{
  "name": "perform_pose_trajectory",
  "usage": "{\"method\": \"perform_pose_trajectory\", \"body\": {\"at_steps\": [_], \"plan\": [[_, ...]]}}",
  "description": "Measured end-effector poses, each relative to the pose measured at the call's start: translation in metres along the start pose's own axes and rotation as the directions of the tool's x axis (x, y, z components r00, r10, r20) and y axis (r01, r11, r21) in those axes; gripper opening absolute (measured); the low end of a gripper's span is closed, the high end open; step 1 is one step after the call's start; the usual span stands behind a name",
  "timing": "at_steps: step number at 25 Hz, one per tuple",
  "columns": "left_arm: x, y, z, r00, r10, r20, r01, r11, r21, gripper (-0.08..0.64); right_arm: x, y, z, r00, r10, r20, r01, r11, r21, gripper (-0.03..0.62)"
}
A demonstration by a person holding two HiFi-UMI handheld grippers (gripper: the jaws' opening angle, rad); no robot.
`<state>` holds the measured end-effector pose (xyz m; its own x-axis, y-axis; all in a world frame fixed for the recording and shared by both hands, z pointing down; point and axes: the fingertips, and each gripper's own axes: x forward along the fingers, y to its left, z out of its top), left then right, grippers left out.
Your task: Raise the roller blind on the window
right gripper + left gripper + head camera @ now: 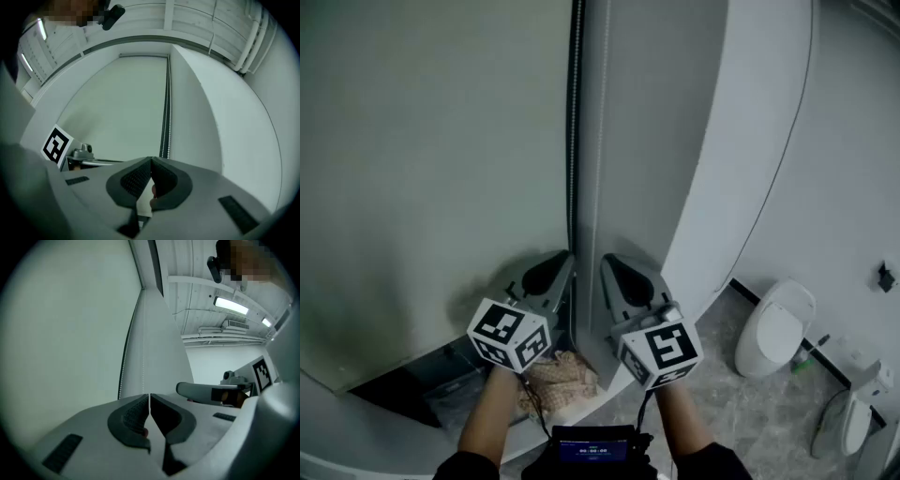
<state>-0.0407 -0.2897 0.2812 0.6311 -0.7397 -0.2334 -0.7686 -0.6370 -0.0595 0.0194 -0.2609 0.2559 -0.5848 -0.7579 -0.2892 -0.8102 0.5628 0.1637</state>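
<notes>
The pale roller blind [431, 169] hangs down over the window and fills the left of the head view. Its bead chain [575, 141] runs down the blind's right edge. My left gripper [566, 259] is at the chain's lower part. In the left gripper view a thin white strand of the chain [143, 333] drops straight into the closed jaws of the left gripper [149, 400]. My right gripper [606, 260] is close beside it, jaws together. In the right gripper view the chain [164, 112] passes just behind the tips of the right gripper [151, 160]; a grip on it does not show.
A curved white wall [712, 141] stands right of the blind. On the grey floor at the right are a white toilet [776, 328] and another white fixture [853, 417]. A patterned cloth [562, 375] lies below the grippers, above a dark device [595, 450].
</notes>
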Motion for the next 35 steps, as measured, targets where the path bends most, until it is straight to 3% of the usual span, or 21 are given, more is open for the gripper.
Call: {"method": "perform_pose_trajectory", "body": {"at_steps": [7, 12, 17, 20, 25, 30, 35], "plan": [[0.014, -0.001, 0.002, 1.0, -0.001, -0.027, -0.001, 0.999, -0.054, 0.012, -0.014, 0.002, -0.009, 1.0, -0.01, -0.019, 0.012, 0.997, 0.079, 0.008], [0.045, -0.003, 0.02, 0.999, -0.036, -0.034, 0.034, 0.999, -0.034, 0.014, -0.025, 0.002, 0.006, 0.996, 0.06, 0.069, -0.075, 0.97, 0.231, 0.008], [0.08, 0.013, 0.02, 0.996, 0.007, -0.086, -0.006, 1.0, 0.002, 0.015, -0.029, 0.001, 0.005, 0.996, 0.061, 0.062, -0.073, 0.975, 0.211, 0.008], [0.083, 0.019, 0.016, 0.996, 0.016, -0.089, -0.017, 1.0, -0.012, 0.014, -0.03, 0.0, 0.0, 0.997, 0.051, 0.052, -0.061, 0.976, 0.209, 0.008], [0.062, 0.015, 0.011, 0.998, -0.013, -0.061, 0.01, 0.999, -0.053, 0.009, -0.032, -0.004, -0.002, 0.996, 0.042, 0.074, -0.059, 0.965, 0.255, 0.008], [0.009, 0.0, 0.02, 0.994, -0.025, 0.106, 0.042, 0.986, -0.159, 0.009, -0.029, -0.003, -0.01, 0.995, 0.062, 0.083, -0.084, 0.951, 0.297, 0.008], [-0.022, -0.028, 0.024, 0.996, -0.006, 0.09, 0.014, 0.996, -0.083, 0.009, -0.027, 0.014, -0.006, 0.972, 0.195, 0.13, -0.231, 0.892, 0.389, 0.008]]}}
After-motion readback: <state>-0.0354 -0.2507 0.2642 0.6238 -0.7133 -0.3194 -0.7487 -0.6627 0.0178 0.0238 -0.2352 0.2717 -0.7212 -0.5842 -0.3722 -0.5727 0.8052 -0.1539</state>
